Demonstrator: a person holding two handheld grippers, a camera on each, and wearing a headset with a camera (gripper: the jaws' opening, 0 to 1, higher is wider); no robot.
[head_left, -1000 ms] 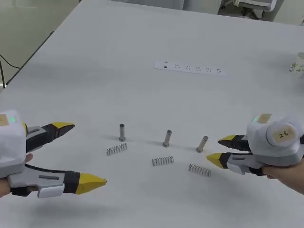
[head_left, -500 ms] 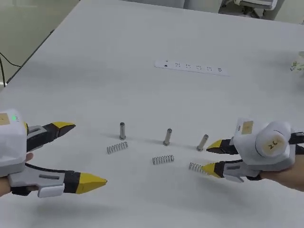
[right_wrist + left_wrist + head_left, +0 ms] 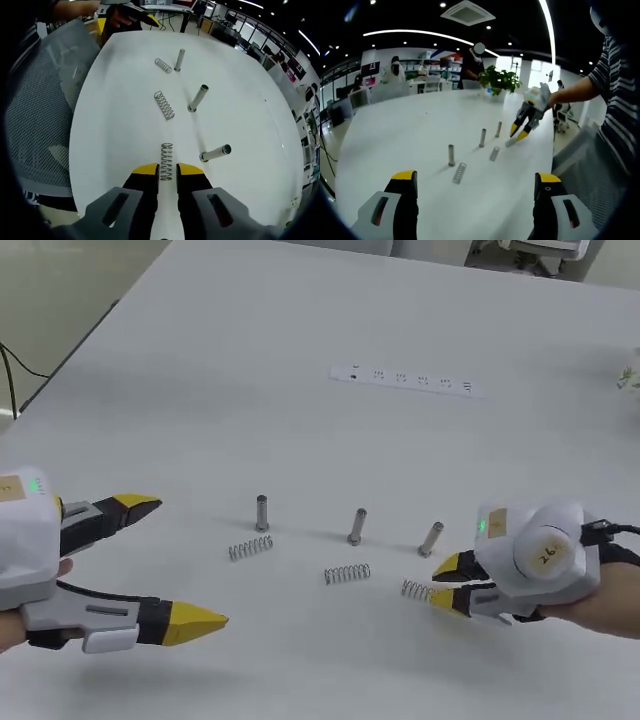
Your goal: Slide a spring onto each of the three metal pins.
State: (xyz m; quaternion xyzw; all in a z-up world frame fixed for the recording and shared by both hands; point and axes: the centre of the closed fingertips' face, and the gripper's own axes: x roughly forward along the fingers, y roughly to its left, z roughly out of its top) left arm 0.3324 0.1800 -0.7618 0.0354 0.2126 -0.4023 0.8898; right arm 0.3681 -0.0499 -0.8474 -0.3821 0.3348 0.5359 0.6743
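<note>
Right gripper (image 3: 443,581) lower, fingers (image 3: 450,565) astride rightmost spring (image 3: 418,591), pin (image 3: 432,538) just beyond

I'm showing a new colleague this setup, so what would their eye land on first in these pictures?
Probably the three metal pins standing in a row on the white table, with the springs lying loose in front of them. Next, the right tool, its jaws close on either side of the rightmost spring, while the left tool is wide open at the left.
</note>
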